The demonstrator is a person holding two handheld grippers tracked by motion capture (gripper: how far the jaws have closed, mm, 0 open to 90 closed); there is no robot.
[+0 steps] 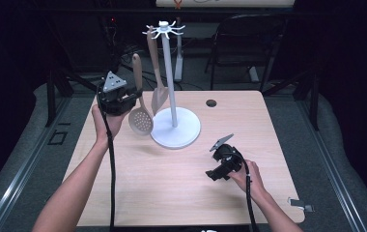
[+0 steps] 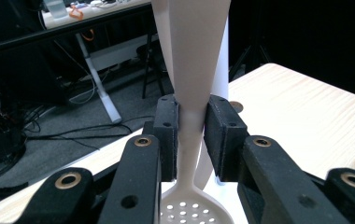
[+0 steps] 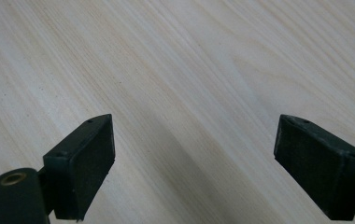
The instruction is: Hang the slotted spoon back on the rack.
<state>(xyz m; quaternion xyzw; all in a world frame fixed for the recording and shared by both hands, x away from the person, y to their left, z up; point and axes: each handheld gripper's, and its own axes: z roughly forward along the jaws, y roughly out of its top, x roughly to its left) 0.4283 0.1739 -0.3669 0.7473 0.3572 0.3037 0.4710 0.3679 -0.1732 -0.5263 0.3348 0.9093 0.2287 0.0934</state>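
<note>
- 2 utensils show in the high view: a slotted spoon [image 1: 140, 117] clamped by the left tongs [image 1: 134, 93] near the desk's [image 1: 172, 193] far left corner, and a spatula [image 1: 157, 92] hanging from the white rack [image 1: 171, 87], whose round base stands near the middle of the far edge. The spoon's perforated bowl hangs just beside that base; its handle top rises toward the rack's hooks, though whether it is hooked I cannot tell. The right tongs [image 1: 214, 174] rest low over the desk toward the near right corner, well apart from the rack.
- In the left gripper view, the left tongs' pads [image 2: 168, 135] press the spoon's narrow neck from both sides, with the bowl below and the handle widening above. The rack's pole stands just behind.
- In the right gripper view, the right tongs [image 3: 194, 163] stand wide apart over bare wood, holding nothing.
- Risks, as I judge them: the smooth tapered neck could slide through the pads; a sideways swing could knock the spatula or tip the rack, since the free hand does not steady the base.
- The desk is pale, clean wood grain with 1 cable hole near the far edge. The room is dim, with a chair, cables and dark stands behind.
</note>
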